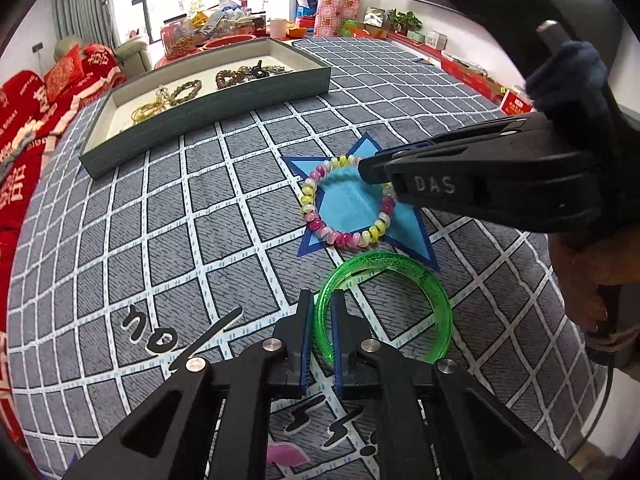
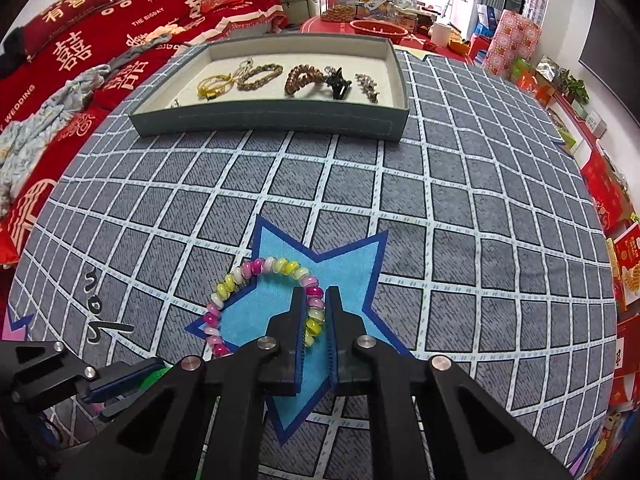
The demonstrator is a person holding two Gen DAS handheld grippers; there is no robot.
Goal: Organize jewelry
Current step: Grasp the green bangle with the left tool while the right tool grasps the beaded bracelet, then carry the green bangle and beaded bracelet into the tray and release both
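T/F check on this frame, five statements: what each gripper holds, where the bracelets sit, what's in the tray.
1. The left gripper is closed on the green bangle. True.
2. The right gripper grips a brown bead bracelet. False: its pads pinch the pink-and-yellow beaded bracelet.
3. The beaded bracelet lies on the blue star patch of the checked cloth. True.
4. The tray is empty. False: it already holds several pieces, including a yellow cord bracelet and a black hair clip.
5. The green bangle sits inside the tray. False: it is on the cloth, near the star.
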